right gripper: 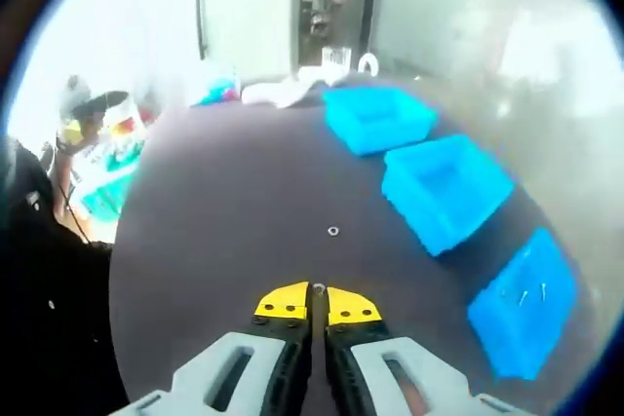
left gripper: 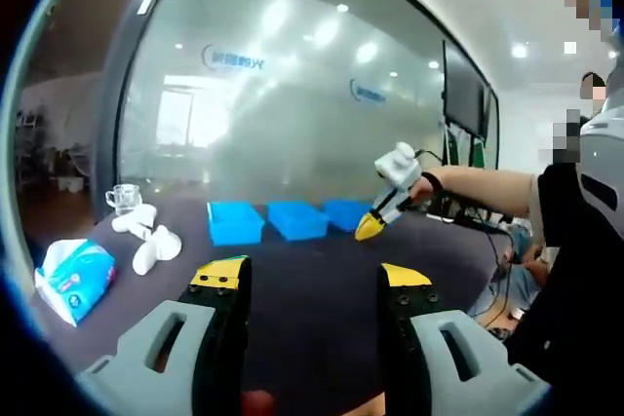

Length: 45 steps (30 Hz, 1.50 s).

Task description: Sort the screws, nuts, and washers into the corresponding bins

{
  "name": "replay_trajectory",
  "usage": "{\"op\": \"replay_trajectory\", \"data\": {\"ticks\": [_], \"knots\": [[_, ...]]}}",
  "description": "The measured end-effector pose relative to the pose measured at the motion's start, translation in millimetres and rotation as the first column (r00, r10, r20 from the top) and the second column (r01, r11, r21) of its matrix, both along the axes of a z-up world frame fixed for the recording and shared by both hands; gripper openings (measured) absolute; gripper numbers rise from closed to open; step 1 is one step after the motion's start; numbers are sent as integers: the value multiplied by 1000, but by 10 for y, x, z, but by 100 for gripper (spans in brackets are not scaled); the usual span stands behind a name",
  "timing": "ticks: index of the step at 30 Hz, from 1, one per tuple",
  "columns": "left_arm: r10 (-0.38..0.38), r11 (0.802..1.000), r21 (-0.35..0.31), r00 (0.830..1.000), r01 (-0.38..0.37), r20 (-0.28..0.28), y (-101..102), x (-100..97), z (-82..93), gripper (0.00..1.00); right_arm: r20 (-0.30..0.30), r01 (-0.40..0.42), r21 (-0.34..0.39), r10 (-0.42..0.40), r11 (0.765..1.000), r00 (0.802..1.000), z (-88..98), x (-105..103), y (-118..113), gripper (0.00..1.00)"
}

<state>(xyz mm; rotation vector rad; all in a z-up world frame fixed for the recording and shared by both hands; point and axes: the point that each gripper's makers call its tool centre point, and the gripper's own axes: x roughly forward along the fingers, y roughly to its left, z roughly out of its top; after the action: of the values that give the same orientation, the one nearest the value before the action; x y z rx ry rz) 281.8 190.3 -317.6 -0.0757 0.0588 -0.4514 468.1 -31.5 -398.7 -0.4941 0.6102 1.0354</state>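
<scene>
While logos stay unreadable, right gripper (right gripper: 319, 301) fingers clenched, left gripper (left gripper: 310, 275) fingers released.

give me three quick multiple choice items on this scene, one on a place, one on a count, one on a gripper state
1. Where does the washer lie?
A. in the middle bin
B. on the bare table, ahead of the right gripper
C. on the tissue pack

2. How many blue bins stand in a row?
A. two
B. three
C. five

3. How do the left gripper's jaws stand?
A. wide apart, holding nothing
B. closed on a bin
C. closed on a glass

Key: 1 B, it sits on the dark table beyond the right gripper. 2 B, three bins show in both views. 3 A, the left gripper shows a broad empty gap.
</scene>
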Motion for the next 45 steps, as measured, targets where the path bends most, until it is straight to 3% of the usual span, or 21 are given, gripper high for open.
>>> {"op": "replay_trajectory", "data": {"ticks": [5,10,13,15,16,17,20,22,29,31,35,41,45], "knots": [[-20,1000,8,1000,20,4,-82,20,31,51,58,74,136,-82,988,995,259,-105,-168,1],[-33,999,-6,999,33,13,-125,32,59,51,174,120,241,-164,963,971,495,-226,-300,1],[-33,999,-8,999,33,11,-126,43,48,51,208,130,306,-199,943,958,585,-366,-330,1],[-34,999,-8,999,34,10,-127,46,46,51,252,154,372,-260,915,932,694,-379,-382,1],[-35,999,-7,999,35,10,-127,45,46,51,272,165,426,-300,890,914,777,-385,-414,1],[-36,999,-6,999,36,11,-128,46,50,51,281,183,474,-345,861,895,853,-369,-455,1],[-39,999,-3,999,39,14,-132,38,58,51,288,213,540,-416,814,863,947,-368,-547,1],[-38,999,-5,999,38,14,-125,33,62,51,284,218,544,-423,810,860,939,-364,-577,1],[-29,1000,-2,999,29,15,-77,18,62,51,310,231,586,-478,777,822,1030,-285,-629,1],[-25,1000,-2,1000,25,14,-62,20,56,51,332,230,595,-496,770,802,1088,-223,-616,1],[-18,1000,-4,1000,18,15,-29,18,58,51,341,234,599,-508,766,791,1177,-64,-527,1],[-6,1000,-5,1000,6,13,16,26,52,51,359,205,611,-499,764,789,1306,235,-300,1],[-3,1000,0,1000,3,11,34,22,56,51,350,211,604,-495,768,795,1266,503,-157,1]]}}
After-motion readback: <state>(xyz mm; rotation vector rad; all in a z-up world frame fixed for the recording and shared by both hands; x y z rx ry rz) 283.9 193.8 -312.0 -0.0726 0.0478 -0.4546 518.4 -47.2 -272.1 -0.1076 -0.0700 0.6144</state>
